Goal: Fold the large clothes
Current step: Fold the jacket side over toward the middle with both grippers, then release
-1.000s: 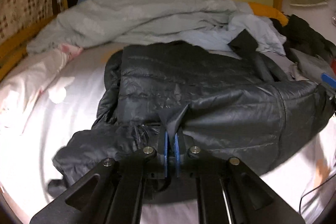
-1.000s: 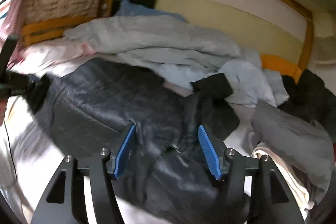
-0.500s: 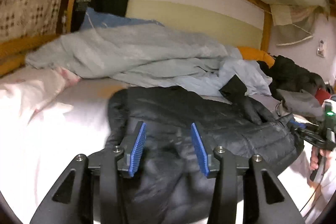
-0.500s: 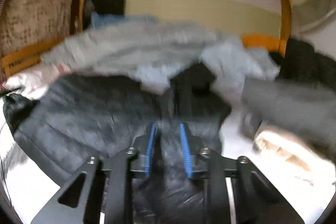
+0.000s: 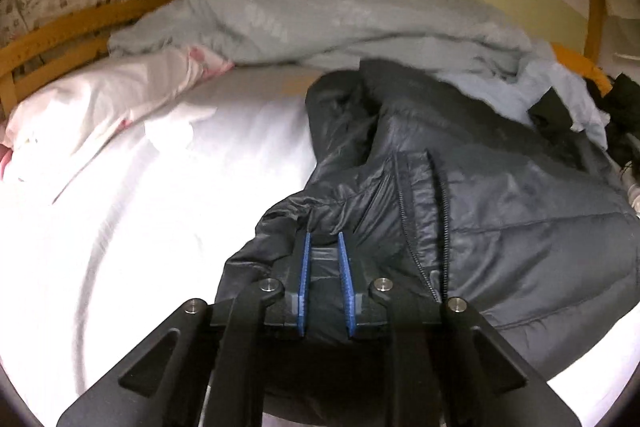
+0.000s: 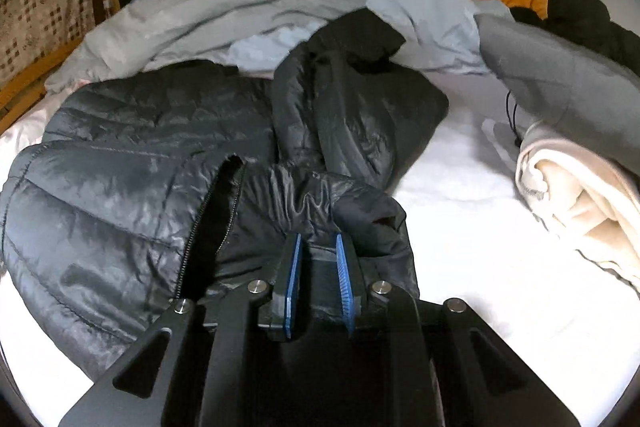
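Observation:
A dark quilted puffer jacket lies spread on the white bed sheet, its front zipper open. My left gripper is shut on the jacket's left hem corner, fabric pinched between the blue pads. In the right wrist view the same jacket fills the left and middle, one sleeve folded across. My right gripper is shut on the jacket's right hem edge near the zipper.
A crumpled pale blue-grey duvet lies behind the jacket. A pink-white pillow is at the left. A grey garment and a cream folded cloth lie at the right. A wooden bed frame borders the bed.
Half a second ago the left gripper was open above the jacket; now both grippers are lower and shut on its hem. The right gripper was closing then.

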`<state>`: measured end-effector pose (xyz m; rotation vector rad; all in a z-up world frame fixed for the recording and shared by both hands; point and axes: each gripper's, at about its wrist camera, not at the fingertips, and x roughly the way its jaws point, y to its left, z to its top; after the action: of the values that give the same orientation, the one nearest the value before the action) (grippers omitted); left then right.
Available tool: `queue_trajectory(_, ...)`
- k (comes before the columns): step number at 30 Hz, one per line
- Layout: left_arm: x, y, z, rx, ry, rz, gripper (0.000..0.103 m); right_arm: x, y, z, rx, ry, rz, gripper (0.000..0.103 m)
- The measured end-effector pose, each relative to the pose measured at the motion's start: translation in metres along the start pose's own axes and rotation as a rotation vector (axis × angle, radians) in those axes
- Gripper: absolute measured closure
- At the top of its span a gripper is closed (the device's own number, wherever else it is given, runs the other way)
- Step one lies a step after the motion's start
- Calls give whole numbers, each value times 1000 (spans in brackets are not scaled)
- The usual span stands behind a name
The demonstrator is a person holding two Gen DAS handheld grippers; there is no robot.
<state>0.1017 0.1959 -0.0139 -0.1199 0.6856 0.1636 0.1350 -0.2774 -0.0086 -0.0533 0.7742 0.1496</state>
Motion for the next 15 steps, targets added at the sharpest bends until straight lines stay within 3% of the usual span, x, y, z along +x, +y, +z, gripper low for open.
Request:
queue_trajectory(3, 10, -2, -1, 19, 25, 9, 88, 1, 3, -6, -12, 25, -15, 84)
queue_trajectory(7, -19, 4, -2, -3, -89, -43, 88, -20, -10, -10, 12, -35, 10, 84)
queue_trajectory(9, -47, 8, -2, -12, -174, -70, 76, -42, -14, -12, -4, -100, -11, 84)
queue_trajectory(11, -76, 9, -5, -8, -253, -35, 27, -61, -17, -13, -15, -149, -25, 76)
queue_trajectory(13, -90, 13, -4, -23, -265, -24, 23, -76, -23, -16, 18, -161, -4, 50)
queue_trajectory(15, -90, 20, 1, -70, -227, -41, 21, -87, -34, -22, 93, -184, 69, 45)
